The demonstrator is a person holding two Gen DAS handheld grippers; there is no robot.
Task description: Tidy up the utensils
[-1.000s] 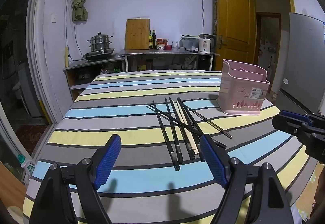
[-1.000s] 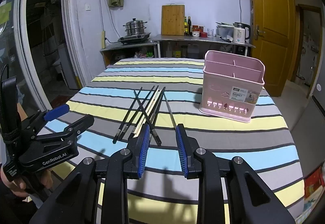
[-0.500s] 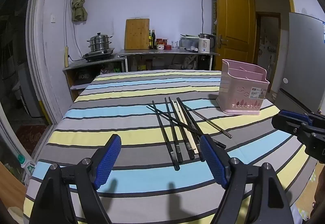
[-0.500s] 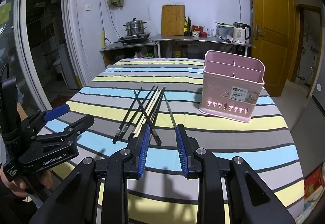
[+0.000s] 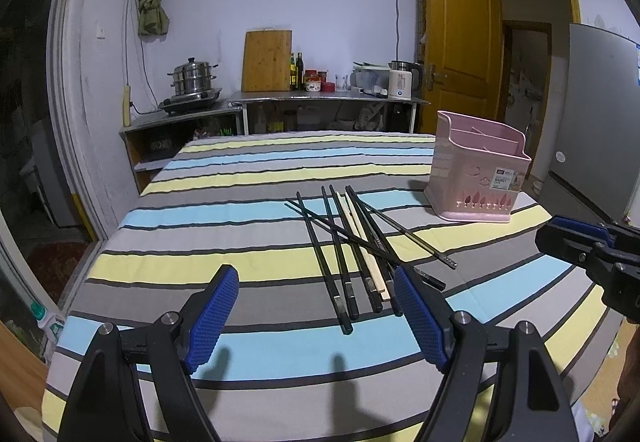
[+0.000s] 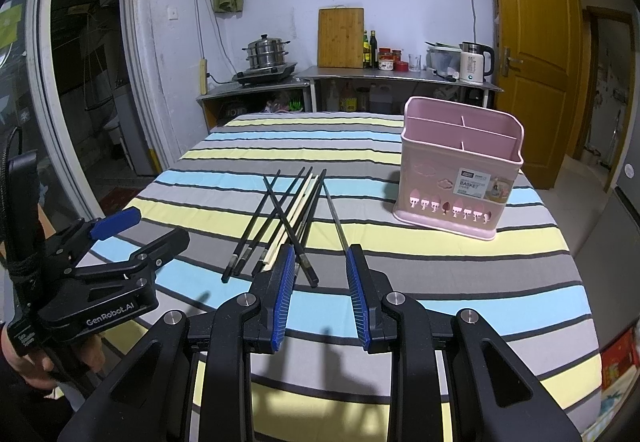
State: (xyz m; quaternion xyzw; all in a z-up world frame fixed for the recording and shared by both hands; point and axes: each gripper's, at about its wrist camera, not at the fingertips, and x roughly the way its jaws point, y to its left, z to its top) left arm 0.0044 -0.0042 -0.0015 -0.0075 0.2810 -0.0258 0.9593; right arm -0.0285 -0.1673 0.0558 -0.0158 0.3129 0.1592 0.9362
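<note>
The left gripper (image 5: 316, 306) hovers above the striped tablecloth (image 5: 240, 209) with its jaws spread wide and nothing between them. The right gripper (image 6: 319, 274) hangs with a narrower gap, also holding nothing. The chopsticks (image 5: 352, 246) lie in a loose, crossed bundle just ahead of both tools. The pink utensil basket (image 6: 460, 177) stands upright further ahead, to the right of the chopsticks.

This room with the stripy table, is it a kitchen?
Probably a home kitchen: a steamer pot sits on a stove, a cutting board leans against the wall, and a kettle stands on the counter.
</note>
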